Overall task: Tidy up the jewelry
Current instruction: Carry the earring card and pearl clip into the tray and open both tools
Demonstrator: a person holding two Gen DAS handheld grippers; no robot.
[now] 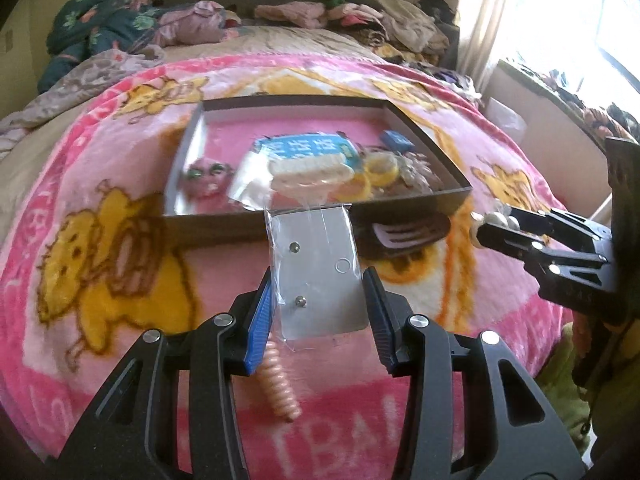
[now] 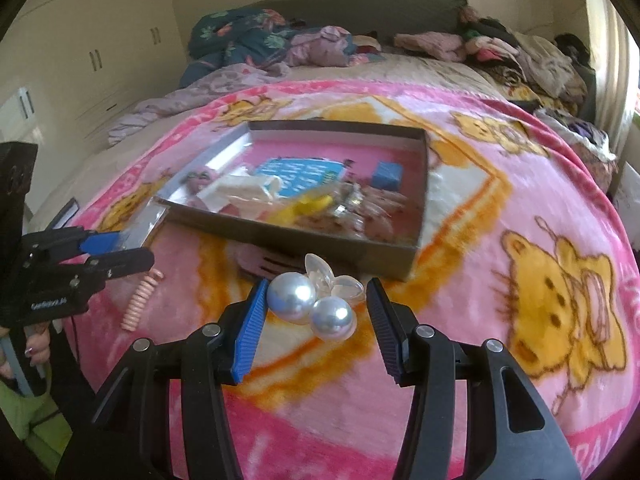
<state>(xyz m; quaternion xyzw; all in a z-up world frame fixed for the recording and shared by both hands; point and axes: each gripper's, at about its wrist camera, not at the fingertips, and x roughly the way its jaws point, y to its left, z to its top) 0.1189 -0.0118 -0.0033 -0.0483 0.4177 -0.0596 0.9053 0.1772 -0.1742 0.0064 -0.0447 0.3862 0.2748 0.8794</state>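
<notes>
The open box (image 2: 416, 216) lies above and just beyond both grippers at frame centre; right gripper (image 2: 316, 312) clamps a pearl hair clip (image 2: 310, 304), left gripper (image 1: 318, 292) clamps a bagged earring card (image 1: 316, 264), long axis pointing boxward

Glossy pearl beads (image 2: 310, 306), a crinkly clear plastic bag (image 1: 316, 272) and a fleecy pink blanket (image 2: 500, 208) are seen; the box (image 2: 416, 184) looks like matt cardboard.

A silver card in a clear plastic sleeve (image 1: 318, 276) and a two-pearl ornament with clear petals (image 2: 316, 300) are held above the pink blanket — beside a dark shallow box (image 2: 416, 240) of mixed jewelry, a pink spiral hair tie (image 2: 141, 300) lying near.
</notes>
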